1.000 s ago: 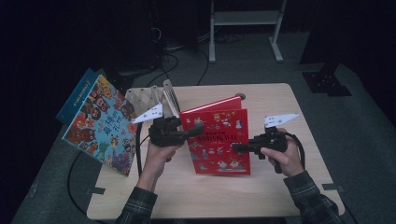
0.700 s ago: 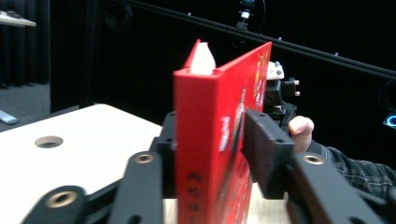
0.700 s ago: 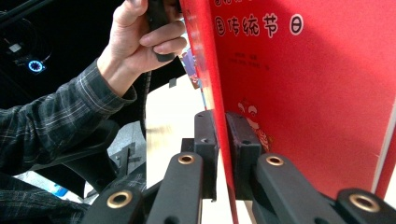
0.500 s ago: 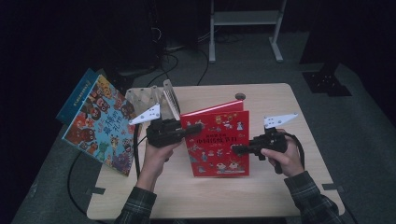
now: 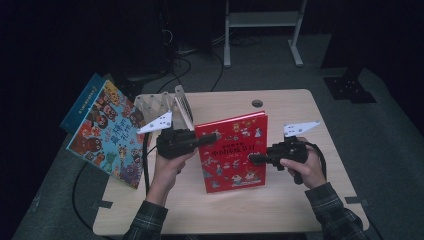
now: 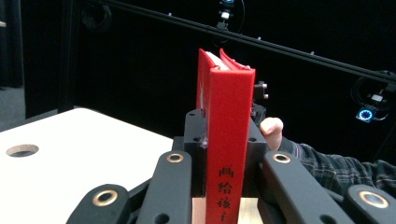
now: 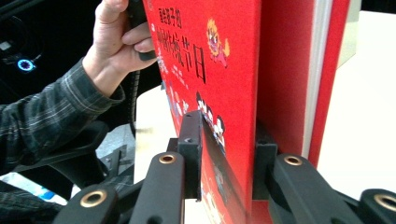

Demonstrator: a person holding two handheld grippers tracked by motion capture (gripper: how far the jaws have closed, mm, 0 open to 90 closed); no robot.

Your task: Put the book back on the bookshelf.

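A red picture book (image 5: 232, 150) is held up off the flat at the table's middle, its cover turned toward the person. My left gripper (image 5: 212, 137) is shut on its spine side; in the left gripper view the red spine (image 6: 226, 140) stands upright between the jaws of that gripper (image 6: 223, 135). My right gripper (image 5: 252, 159) is shut on the opposite, page-edge side. In the right gripper view the book's cover (image 7: 219, 70) runs between the jaws of the right gripper (image 7: 229, 154), with the person's other hand (image 7: 116, 42) beyond.
A large colourful picture book (image 5: 107, 132) leans at the table's left edge. A pale slotted rack (image 5: 160, 105) stands behind the left hand. The wooden table (image 5: 300, 200) has a round hole (image 5: 257, 103) at the back. A white frame (image 5: 260, 20) stands on the floor beyond.
The red book has tipped a little, its top right corner now slightly lower. Both grippers keep their hold and have barely shifted.
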